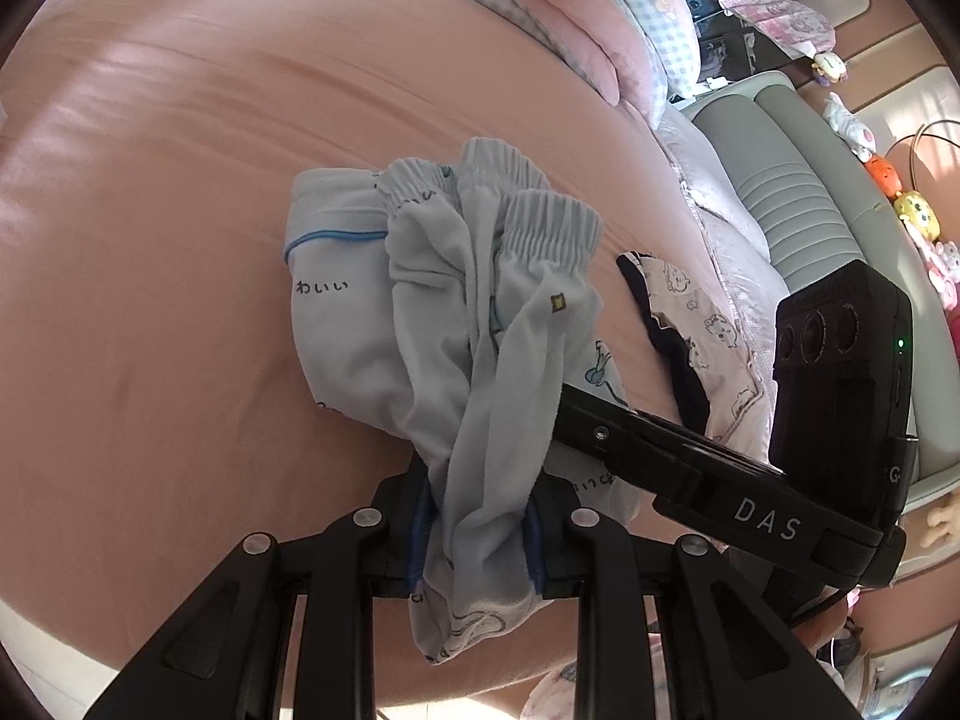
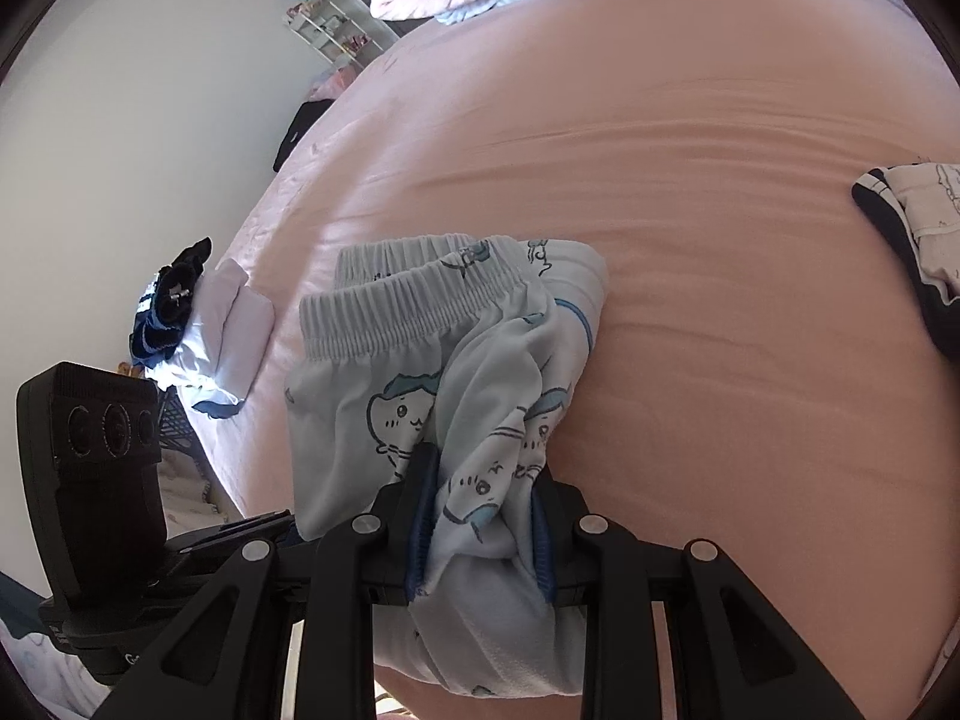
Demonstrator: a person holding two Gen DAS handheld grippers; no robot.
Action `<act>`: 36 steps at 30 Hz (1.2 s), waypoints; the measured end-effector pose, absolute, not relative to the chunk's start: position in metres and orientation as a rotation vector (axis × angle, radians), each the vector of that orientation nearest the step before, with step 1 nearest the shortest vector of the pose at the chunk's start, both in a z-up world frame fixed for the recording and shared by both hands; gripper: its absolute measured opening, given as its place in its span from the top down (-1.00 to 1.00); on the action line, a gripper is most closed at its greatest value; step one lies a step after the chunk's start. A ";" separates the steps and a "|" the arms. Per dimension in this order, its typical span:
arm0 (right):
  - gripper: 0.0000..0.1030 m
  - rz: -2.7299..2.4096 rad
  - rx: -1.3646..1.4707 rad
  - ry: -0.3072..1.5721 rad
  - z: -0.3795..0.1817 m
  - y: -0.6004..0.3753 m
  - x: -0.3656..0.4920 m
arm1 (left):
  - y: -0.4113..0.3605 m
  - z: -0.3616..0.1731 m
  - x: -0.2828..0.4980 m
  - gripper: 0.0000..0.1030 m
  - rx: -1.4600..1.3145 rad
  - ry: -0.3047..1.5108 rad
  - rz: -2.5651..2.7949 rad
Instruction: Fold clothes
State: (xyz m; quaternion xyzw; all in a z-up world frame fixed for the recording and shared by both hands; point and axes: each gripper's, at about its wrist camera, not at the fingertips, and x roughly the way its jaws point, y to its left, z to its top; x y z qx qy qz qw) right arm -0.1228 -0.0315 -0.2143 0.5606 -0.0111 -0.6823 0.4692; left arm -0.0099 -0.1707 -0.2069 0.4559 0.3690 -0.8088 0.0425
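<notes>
Over the pink bed (image 1: 150,240), both hand-held grippers (image 1: 477,531) (image 2: 480,540) clamp bunched pale-blue trousers (image 1: 480,312).

A: Bright daylight is cast across the pink bed (image 1: 180,240); soft shadows are thrown beneath the cloth.

B: Edges are bowed and vignetted by fisheye distortion; focus is held sharp.

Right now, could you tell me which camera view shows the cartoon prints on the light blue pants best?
The right wrist view: the light blue pants face it with several cartoon faces clear below the waistband. The left wrist view shows the same pants bunched, with only small prints and some lettering visible.
</notes>
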 end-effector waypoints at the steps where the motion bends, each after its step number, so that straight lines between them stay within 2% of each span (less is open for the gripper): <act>1: 0.45 -1.675 1.381 -0.034 -0.215 -0.028 -0.123 | -0.171 -0.207 -0.008 0.58 1.398 1.129 -2.479; 7: 0.45 -1.699 1.400 -0.023 -0.215 -0.022 -0.118 | -0.171 -0.209 -0.001 0.58 1.409 1.147 -2.494; 13: 0.43 -1.753 1.446 -0.027 -0.216 -0.019 -0.114 | -0.167 -0.207 0.000 0.55 1.435 1.030 -2.536; 15: 0.35 -1.783 1.457 -0.030 -0.215 -0.017 -0.113 | -0.166 -0.204 -0.001 0.51 1.459 0.979 -2.541; 16: 0.33 -1.798 1.463 -0.039 -0.214 -0.015 -0.112 | -0.164 -0.202 -0.003 0.42 1.484 0.929 -2.546; 17: 0.26 -1.818 1.477 -0.066 -0.215 -0.011 -0.113 | -0.161 -0.200 -0.005 0.24 1.513 0.867 -2.552; 18: 0.15 -1.838 1.501 -0.113 -0.216 -0.005 -0.114 | -0.159 -0.197 -0.007 0.11 1.536 0.804 -2.561; 19: 0.09 -1.857 1.525 -0.162 -0.218 0.001 -0.116 | -0.157 -0.193 -0.007 -0.19 1.544 0.741 -2.574; 20: 0.06 -1.875 1.549 -0.212 -0.220 0.007 -0.118 | -0.155 -0.188 -0.006 -0.41 1.537 0.680 -2.591; 23: 0.04 -1.918 1.551 -0.422 -0.217 0.032 -0.117 | -0.153 -0.171 0.000 -0.44 1.494 0.544 -2.668; 26: -0.28 -2.069 1.520 -0.537 -0.208 0.058 -0.105 | -0.160 -0.159 -0.002 -0.46 1.490 0.468 -2.703; 27: -0.32 -2.097 1.499 -0.596 -0.205 0.068 -0.099 | -0.164 -0.156 -0.004 -0.46 1.488 0.458 -2.715; 31: -0.39 -2.014 1.447 -0.924 -0.208 0.100 -0.075 | -0.184 -0.150 -0.021 -0.46 1.523 0.469 -2.729; 36: -0.40 -1.933 1.504 -1.013 -0.227 0.096 -0.053 | -0.199 -0.142 -0.042 -0.46 1.564 0.471 -2.723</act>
